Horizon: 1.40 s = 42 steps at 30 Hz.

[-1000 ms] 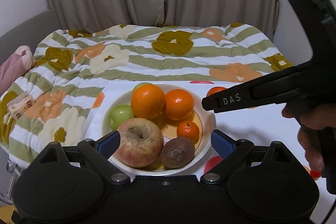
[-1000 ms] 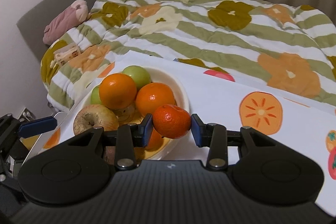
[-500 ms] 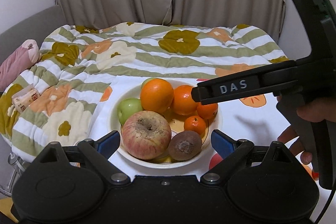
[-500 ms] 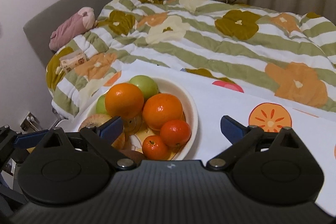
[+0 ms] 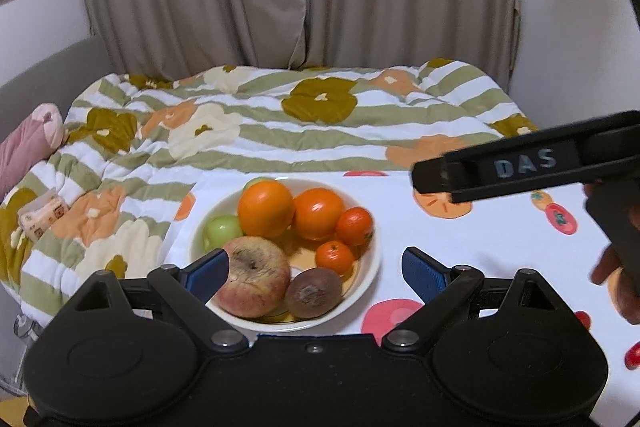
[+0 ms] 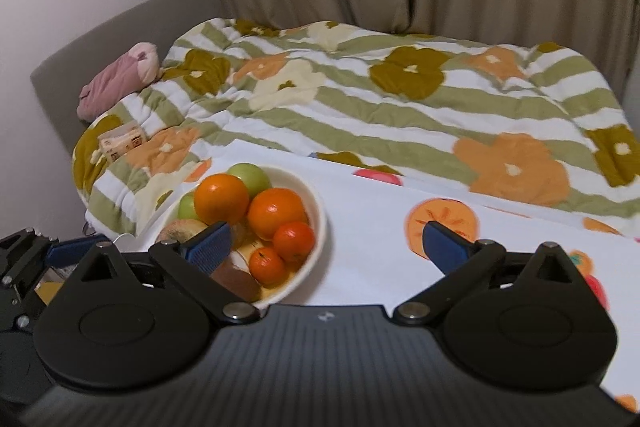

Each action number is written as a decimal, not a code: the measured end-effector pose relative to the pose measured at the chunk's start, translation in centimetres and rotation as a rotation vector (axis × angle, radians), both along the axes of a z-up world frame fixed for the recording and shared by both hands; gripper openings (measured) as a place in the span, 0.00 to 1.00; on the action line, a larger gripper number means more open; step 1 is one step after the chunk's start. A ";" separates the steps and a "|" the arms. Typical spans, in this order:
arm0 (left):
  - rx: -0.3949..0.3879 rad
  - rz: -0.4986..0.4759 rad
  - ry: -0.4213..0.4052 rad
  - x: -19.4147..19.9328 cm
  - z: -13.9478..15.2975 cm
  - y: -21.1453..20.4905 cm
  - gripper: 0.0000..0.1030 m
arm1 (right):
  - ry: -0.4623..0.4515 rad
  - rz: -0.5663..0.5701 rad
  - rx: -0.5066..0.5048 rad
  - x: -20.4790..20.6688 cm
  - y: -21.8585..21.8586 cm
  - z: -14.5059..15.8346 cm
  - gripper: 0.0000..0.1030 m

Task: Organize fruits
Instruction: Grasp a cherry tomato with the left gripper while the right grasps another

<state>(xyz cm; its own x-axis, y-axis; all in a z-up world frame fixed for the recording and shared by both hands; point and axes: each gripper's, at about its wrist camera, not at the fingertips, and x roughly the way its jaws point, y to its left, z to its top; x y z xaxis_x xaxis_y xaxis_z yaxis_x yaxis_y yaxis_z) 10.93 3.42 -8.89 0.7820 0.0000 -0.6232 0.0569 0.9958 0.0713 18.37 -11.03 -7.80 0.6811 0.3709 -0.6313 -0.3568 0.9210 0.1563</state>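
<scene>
A white bowl (image 5: 370,269) on the fruit-print tablecloth holds two oranges (image 5: 266,207), two small mandarins (image 5: 354,226), two green apples (image 5: 222,230), a blotchy red apple (image 5: 256,281) and a brown kiwi (image 5: 314,291). My left gripper (image 5: 316,271) is open and empty just in front of the bowl. My right gripper (image 6: 326,245) is open and empty, held above the cloth to the right of the bowl (image 6: 316,227); its black body shows in the left wrist view (image 5: 520,167). The dropped mandarin (image 6: 294,241) lies in the bowl.
The tablecloth (image 6: 380,247) stretches right of the bowl. Behind it lies a bed with a striped flower quilt (image 5: 300,123), a pink pillow (image 6: 116,83) and a tissue pack (image 5: 40,217) at left. Curtains hang at the back.
My right gripper opened and let the mandarin go into the bowl, then drew back to the right and up. My left gripper stayed open and pulled back a little.
</scene>
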 end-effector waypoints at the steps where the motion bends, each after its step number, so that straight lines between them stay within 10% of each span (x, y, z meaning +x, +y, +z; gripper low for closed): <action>1: 0.004 -0.006 -0.005 -0.3 0.2 -0.3 0.93 | -0.002 -0.013 -0.001 -0.5 -0.6 0.3 1.00; 23: 0.008 -0.184 -0.081 -5.0 3.8 -10.5 0.93 | -0.011 -0.296 -0.026 -11.3 -17.3 2.6 1.00; 42: 0.025 -0.495 0.082 -3.8 -2.6 -18.9 0.93 | 0.103 -0.356 -0.086 -16.4 -24.0 -4.9 1.00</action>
<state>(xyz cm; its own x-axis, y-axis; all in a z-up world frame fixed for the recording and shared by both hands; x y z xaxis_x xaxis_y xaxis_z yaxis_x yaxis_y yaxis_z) 7.13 -15.45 -11.49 0.6404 -0.3430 -0.6871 0.5282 0.8462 0.0699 1.93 -35.08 -12.69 0.6891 0.0657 -0.7217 0.0011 0.9958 0.0917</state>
